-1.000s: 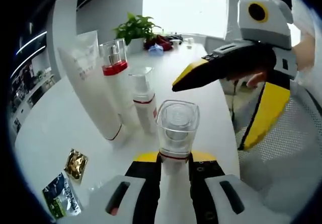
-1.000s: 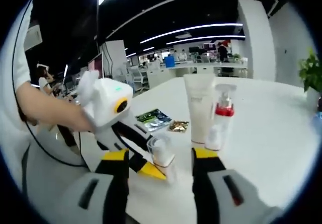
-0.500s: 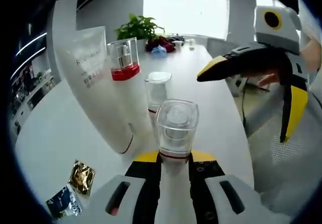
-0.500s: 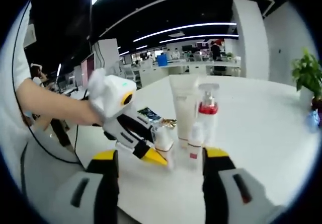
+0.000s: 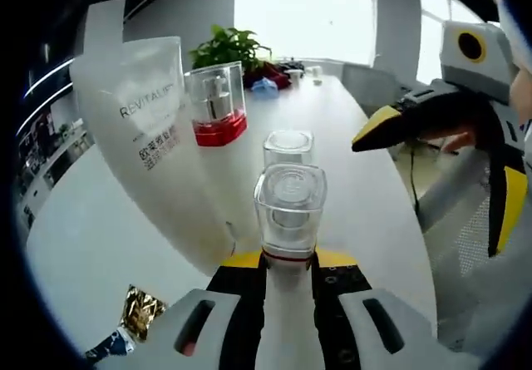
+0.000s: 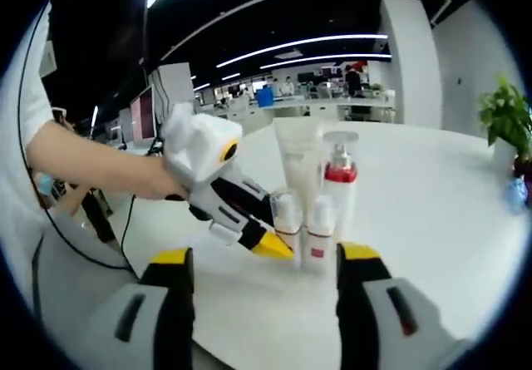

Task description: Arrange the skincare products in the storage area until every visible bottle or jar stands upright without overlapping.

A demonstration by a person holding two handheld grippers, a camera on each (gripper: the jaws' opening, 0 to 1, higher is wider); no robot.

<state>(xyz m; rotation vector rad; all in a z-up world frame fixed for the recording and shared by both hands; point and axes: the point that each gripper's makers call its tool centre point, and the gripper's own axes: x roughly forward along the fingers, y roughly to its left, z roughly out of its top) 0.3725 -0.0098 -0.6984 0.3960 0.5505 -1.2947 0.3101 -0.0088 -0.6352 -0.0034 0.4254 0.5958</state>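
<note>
My left gripper (image 5: 288,259) is shut on a small white bottle with a clear square cap (image 5: 289,208), held upright. Just beyond it stand another small clear-capped bottle (image 5: 288,148), a tall white tube (image 5: 154,141) and a pump bottle with a red band (image 5: 218,104). In the right gripper view the left gripper (image 6: 220,197) holds its bottle (image 6: 288,214) close beside the other small bottle (image 6: 317,230), in front of the tube (image 6: 298,155) and the pump bottle (image 6: 339,180). My right gripper (image 6: 264,258) is open, short of the group, and its black and yellow jaws (image 5: 432,114) reach into the left gripper view.
Everything stands on a long white table (image 5: 353,183). Foil sachets (image 5: 141,312) lie near the front left. A potted plant (image 5: 227,46) and small items sit at the table's far end. A person's arm (image 6: 91,162) carries the left gripper.
The left gripper has carried its bottle forward until it sits close beside the other small bottle in the group. The right gripper has stayed open.
</note>
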